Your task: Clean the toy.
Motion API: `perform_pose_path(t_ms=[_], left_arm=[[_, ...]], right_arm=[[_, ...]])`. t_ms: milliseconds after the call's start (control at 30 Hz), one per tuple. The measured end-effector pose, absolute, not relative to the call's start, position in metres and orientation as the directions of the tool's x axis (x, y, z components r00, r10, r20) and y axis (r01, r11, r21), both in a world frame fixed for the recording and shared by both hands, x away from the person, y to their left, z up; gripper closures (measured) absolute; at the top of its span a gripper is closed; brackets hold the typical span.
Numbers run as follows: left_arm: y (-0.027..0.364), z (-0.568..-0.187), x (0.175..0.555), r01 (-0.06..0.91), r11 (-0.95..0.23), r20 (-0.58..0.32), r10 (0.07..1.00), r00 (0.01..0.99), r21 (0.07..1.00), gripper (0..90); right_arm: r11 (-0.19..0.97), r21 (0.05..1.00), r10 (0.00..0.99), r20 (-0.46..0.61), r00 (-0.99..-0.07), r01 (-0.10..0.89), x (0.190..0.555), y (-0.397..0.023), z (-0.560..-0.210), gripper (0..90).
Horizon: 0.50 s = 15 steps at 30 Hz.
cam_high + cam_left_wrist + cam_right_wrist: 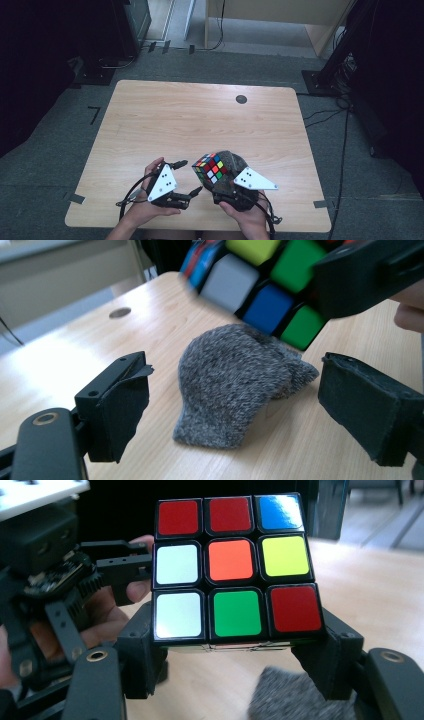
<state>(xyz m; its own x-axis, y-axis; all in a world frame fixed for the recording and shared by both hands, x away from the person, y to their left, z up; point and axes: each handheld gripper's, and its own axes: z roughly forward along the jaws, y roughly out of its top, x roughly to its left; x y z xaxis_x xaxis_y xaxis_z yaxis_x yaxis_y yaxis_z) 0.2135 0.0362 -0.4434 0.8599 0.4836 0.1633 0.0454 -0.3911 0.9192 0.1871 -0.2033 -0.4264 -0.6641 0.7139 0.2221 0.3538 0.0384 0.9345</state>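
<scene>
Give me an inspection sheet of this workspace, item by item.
Surface: light wooden table, dark round cap near far edge.
Job's things: Rubik's cube held above the table; grey knitted cloth lying beneath it.
Clutter: nothing seen.
Grippers: right hand-held gripper shut on the cube; left hand-held gripper open, aimed at the cloth.
Cables: black cable trails from left gripper; floor cables right of table.
Surroundings: grey carpet, tape marks, dark stands.

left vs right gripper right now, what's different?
The left gripper is open and holds nothing; the right gripper is shut on the puzzle cube. The left one's jaws frame the grey sock lying on the table; the right one holds the cube lifted above that sock. Both are hand-held, near the table's front edge.
</scene>
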Motion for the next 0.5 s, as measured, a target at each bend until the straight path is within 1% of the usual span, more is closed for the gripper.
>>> perform_pose_path(t_ms=[33,67,100,167,200,233,300,333,400,433,467,500], left_arm=[[0.034,-0.443,0.211,0.025,-0.397,0.183,0.479,0.859,0.918,13.8],[0.031,-0.443,0.208,-0.011,-0.417,0.227,0.473,0.852,0.909,14.1],[0.029,-0.444,0.206,-0.024,-0.428,0.244,0.469,0.849,0.903,14.4],[0.028,-0.444,0.205,-0.034,-0.438,0.258,0.464,0.847,0.898,14.7],[0.027,-0.445,0.203,-0.050,-0.448,0.281,0.467,0.838,0.893,15.4],[0.027,-0.444,0.202,-0.052,-0.445,0.281,0.467,0.838,0.894,16.4],[0.027,-0.444,0.202,-0.058,-0.441,0.285,0.468,0.836,0.895,20.2],[0.027,-0.442,0.200,-0.071,-0.439,0.297,0.472,0.830,0.896,22.4],[0.027,-0.442,0.199,-0.078,-0.439,0.307,0.479,0.823,0.895,26.9],[0.027,-0.441,0.198,-0.093,-0.441,0.322,0.480,0.816,0.893,28.8],[0.026,-0.441,0.198,-0.100,-0.444,0.329,0.477,0.815,0.890,28.8],[0.026,-0.442,0.197,-0.115,-0.452,0.347,0.474,0.809,0.885,32.4]], right_arm=[[0.028,0.925,0.710,0.248,-0.659,0.378,0.187,-0.202,-0.426,34.0],[0.003,0.901,0.693,0.310,-0.651,0.433,0.187,-0.201,-0.427,34.0],[-0.004,0.890,0.688,0.333,-0.645,0.455,0.187,-0.200,-0.427,34.0],[-0.006,0.880,0.686,0.349,-0.639,0.474,0.187,-0.199,-0.427,34.0],[-0.021,0.859,0.674,0.390,-0.628,0.511,0.188,-0.196,-0.428,33.9],[-0.027,0.847,0.667,0.411,-0.621,0.532,0.189,-0.195,-0.429,34.0],[-0.032,0.835,0.663,0.429,-0.613,0.549,0.189,-0.195,-0.429,34.0],[-0.051,0.801,0.652,0.478,-0.588,0.596,0.190,-0.194,-0.431,33.9],[-0.059,0.792,0.644,0.495,-0.583,0.607,0.191,-0.194,-0.432,33.9],[-0.084,0.768,0.628,0.535,-0.565,0.634,0.192,-0.195,-0.432,33.9],[-0.084,0.768,0.628,0.535,-0.565,0.634,0.192,-0.195,-0.432,33.9],[-0.090,0.760,0.620,0.549,-0.560,0.644,0.192,-0.196,-0.433,33.8]])
